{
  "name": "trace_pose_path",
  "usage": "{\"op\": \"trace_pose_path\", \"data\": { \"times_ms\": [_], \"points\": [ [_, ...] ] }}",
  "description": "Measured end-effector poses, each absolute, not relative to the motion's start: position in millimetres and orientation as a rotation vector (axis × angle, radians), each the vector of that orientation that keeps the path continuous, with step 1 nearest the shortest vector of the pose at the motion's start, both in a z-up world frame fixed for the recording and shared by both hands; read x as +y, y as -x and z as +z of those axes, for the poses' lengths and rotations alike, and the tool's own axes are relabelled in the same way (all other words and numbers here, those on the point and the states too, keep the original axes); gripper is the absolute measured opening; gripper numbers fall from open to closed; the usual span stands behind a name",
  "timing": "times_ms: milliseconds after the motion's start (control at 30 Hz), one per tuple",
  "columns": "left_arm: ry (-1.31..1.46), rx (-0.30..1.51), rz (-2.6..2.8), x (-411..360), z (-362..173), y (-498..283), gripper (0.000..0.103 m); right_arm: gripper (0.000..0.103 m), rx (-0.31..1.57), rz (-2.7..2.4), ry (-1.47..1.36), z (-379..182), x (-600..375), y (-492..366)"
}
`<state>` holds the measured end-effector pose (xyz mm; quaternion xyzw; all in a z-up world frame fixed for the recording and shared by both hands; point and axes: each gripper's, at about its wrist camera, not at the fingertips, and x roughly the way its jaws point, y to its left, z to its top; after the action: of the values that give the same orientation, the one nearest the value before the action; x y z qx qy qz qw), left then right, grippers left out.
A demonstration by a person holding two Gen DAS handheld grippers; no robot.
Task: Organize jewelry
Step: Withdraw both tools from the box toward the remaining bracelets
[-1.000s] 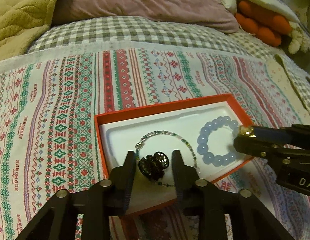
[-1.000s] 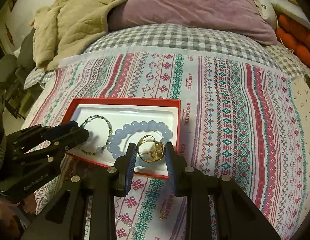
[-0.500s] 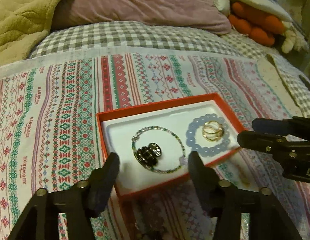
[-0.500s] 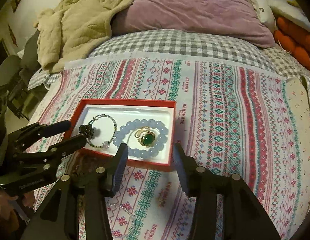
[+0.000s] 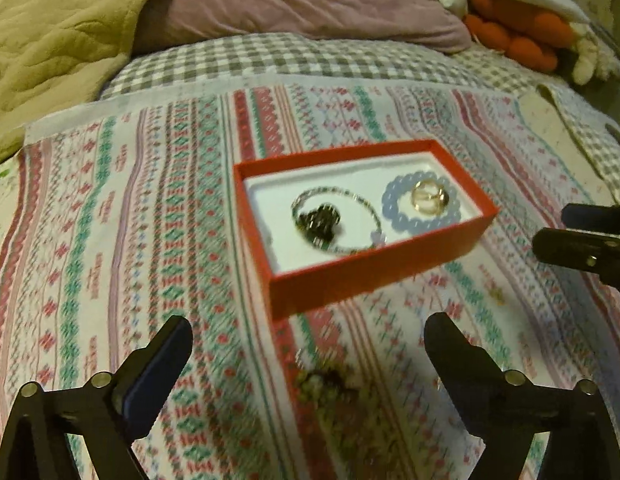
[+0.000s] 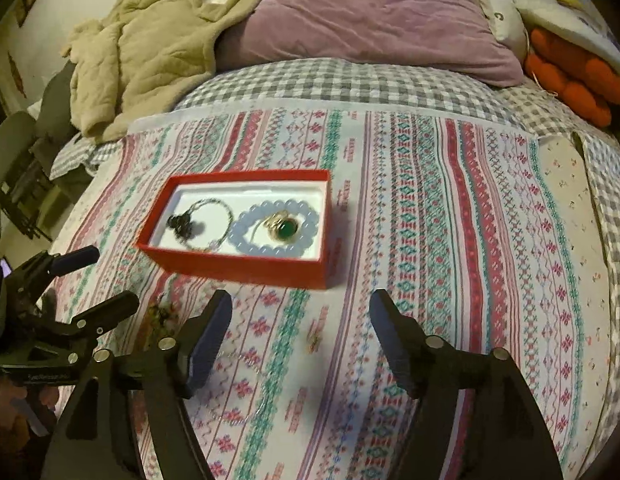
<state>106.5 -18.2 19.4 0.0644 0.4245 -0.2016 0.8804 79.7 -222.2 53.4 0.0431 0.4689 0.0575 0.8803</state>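
Note:
A red box (image 5: 373, 276) (image 6: 238, 268) with a white lining lies on the patterned cloth. It holds a dark flower-shaped piece (image 5: 319, 220) (image 6: 182, 226) inside a thin beaded bracelet (image 5: 365, 208) (image 6: 226, 210). Beside these, a gold ring with a green stone (image 5: 427, 198) (image 6: 284, 228) rests inside a pale blue bead bracelet (image 5: 393, 216) (image 6: 246, 246). My left gripper (image 5: 308, 328) (image 6: 110, 280) hangs in front of the box, its jaws opening wide with nothing between them. My right gripper (image 6: 301, 304) (image 5: 555, 229) is likewise back from the box, jaws opening and empty.
Loose pieces lie on the cloth before the box: a dark greenish cluster (image 5: 325, 384) (image 6: 162, 316), a small gold piece (image 6: 313, 342) and a thin chain (image 6: 234, 356). Behind are an olive blanket (image 6: 142, 60), a purple pillow (image 6: 369, 16) and an orange plush (image 6: 577, 80).
Both grippers opened and drew back from the box. The dark piece left the left jaws and the ring left the right jaws; both now lie in the box.

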Motion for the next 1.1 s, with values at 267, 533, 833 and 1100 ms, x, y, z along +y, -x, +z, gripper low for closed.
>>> {"op": "trace_pose_path", "data": {
  "times_ms": [267,533,833,1100],
  "points": [
    [-0.159,0.924,-0.404,-3,10,-90,0.1,0.076,1.029,0.158,-0.038,39,-205,-57],
    [-0.197,0.944,-0.411,12,0,-73,0.101,0.076,1.077,0.171,-0.011,20,-201,-36],
    [-0.235,0.992,-0.424,19,-16,-64,0.101,0.076,1.138,0.164,0.014,-3,-201,-28],
    [-0.243,1.009,-0.445,13,-20,-62,0.101,0.076,1.179,0.157,-0.002,-20,-194,-36]
  ]
}}
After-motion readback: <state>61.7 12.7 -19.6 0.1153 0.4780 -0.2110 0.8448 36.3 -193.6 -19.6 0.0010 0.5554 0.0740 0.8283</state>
